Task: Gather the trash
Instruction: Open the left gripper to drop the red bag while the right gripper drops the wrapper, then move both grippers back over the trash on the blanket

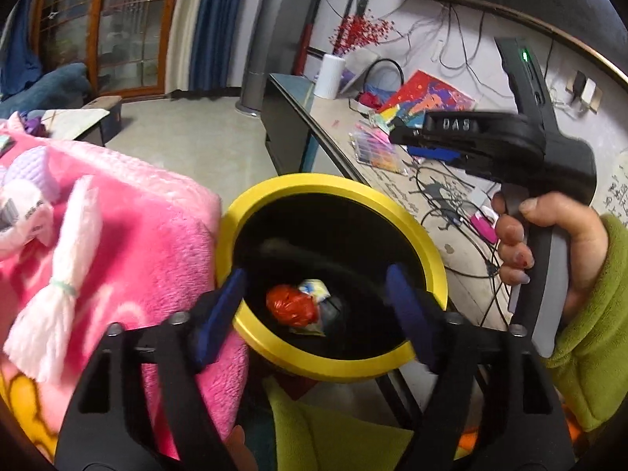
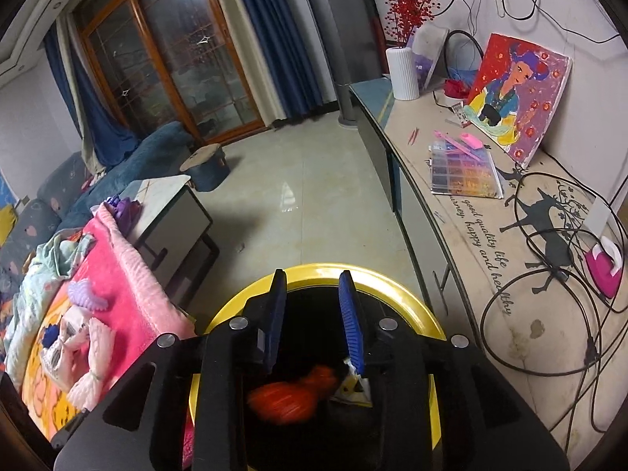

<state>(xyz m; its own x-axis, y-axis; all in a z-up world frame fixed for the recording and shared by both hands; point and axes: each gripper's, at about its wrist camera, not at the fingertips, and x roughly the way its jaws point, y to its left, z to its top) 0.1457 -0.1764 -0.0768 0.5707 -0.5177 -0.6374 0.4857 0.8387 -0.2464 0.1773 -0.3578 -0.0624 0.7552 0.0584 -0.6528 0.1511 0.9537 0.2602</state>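
Note:
A black bin with a yellow rim [image 1: 333, 182] stands between a pink blanket and a long table; it also shows in the right wrist view [image 2: 396, 278]. Inside lie crumpled red trash [image 1: 290, 306] and a white and yellow wrapper [image 1: 316, 288]. My left gripper [image 1: 314, 310] is open and empty above the bin's near rim. My right gripper [image 2: 314, 318] is open above the bin, with blurred red trash [image 2: 286, 398] and a wrapper [image 2: 355, 386] below it. The right gripper [image 1: 412, 143] also shows in the left wrist view, held by a hand above the table.
A pink blanket [image 1: 149, 219] with white yarn tassels [image 1: 59, 286] lies left of the bin. The long table [image 2: 486, 243] on the right holds cables, a bead box [image 2: 463, 174], a painting [image 2: 518, 98], a white vase [image 2: 402, 72] and a pink tape dispenser [image 2: 604, 271]. Tiled floor lies beyond.

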